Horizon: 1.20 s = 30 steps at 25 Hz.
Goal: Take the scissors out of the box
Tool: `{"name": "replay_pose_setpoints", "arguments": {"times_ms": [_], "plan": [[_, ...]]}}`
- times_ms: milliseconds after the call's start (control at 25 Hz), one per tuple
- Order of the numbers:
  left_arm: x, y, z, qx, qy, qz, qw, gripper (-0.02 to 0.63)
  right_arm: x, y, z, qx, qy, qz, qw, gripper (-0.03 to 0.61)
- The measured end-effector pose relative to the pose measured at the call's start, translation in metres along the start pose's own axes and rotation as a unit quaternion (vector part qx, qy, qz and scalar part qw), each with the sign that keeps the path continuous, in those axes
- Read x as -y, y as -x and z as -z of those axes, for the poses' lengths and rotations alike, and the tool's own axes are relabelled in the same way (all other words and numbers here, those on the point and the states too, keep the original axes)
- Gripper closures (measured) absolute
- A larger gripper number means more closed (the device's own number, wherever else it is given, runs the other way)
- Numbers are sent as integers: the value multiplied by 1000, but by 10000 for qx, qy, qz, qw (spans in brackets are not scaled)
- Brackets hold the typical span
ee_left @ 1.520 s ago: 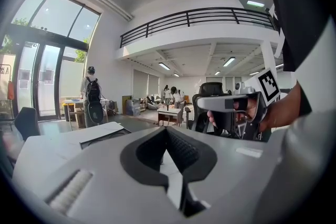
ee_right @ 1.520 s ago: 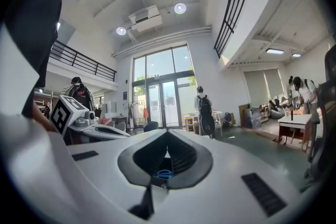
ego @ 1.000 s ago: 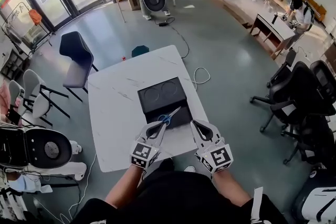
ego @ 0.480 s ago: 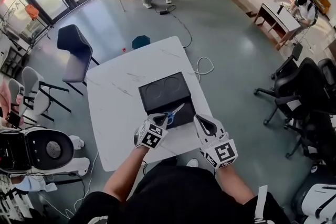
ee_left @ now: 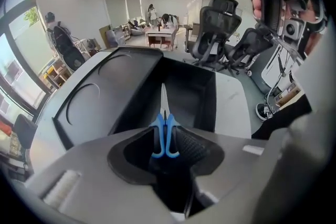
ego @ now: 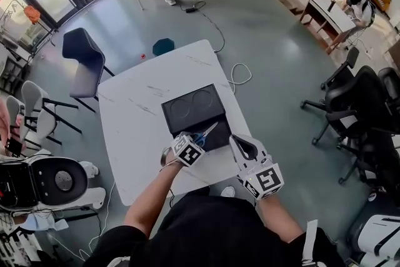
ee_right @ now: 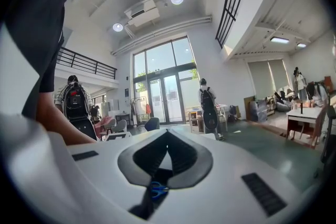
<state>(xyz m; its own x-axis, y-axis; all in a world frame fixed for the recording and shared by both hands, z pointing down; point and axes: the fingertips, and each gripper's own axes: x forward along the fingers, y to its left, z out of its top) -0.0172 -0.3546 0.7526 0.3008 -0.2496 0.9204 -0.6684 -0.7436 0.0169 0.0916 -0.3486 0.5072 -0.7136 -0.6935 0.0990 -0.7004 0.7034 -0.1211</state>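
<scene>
Gripping the scissors point(ee_left: 163, 103) by their blue handles, my left tool point(ee_left: 166, 136) is clenched on both loops together, so the blades lie closed and point away from me over the open compartment of the box point(ego: 187, 108). The scissors sit above the near right corner of the box, with the blades slanting toward its far right side. I cannot tell whether the tips touch the floor of the compartment. My right tool point(ee_right: 168, 134) has its jaws together on nothing and hangs just beside the near right corner of the box, aimed up at the room.

The step in hand, as I judge it, is the lift-out. It is done well by raising the handles straight up until the tips stand above the near wall of the box, and only then drawing them toward the bare surface point(ego: 134, 128) on the near side of the box. The pinch should hold both loops so that the blades do not swing open. A tilt downward would catch the tips on the dark wall.

The circle-marked half of the box lies on its far side and is no obstacle. The right tool is the one thing near the exit path. A dark chair point(ego: 81, 59) stands well left of the box, and a white cable point(ego: 240, 79) lies on the floor beyond its far right corner.
</scene>
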Motion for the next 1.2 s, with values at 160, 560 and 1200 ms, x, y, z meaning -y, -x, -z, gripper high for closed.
{"name": "replay_pose_setpoints", "arguments": {"times_ms": [160,560,1200], "plan": [[-1,-14,8,-269,-103,124,9995,485,0,-4,5,-50,-18,13,10000,571],[1,-28,15,-935,-357,139,9949,486,1,-13,1,-42,-30,24,10000,571],[4,-36,13,-1220,-380,406,9910,517,-1,-14,1,-31,-33,33,10000,571]]}}
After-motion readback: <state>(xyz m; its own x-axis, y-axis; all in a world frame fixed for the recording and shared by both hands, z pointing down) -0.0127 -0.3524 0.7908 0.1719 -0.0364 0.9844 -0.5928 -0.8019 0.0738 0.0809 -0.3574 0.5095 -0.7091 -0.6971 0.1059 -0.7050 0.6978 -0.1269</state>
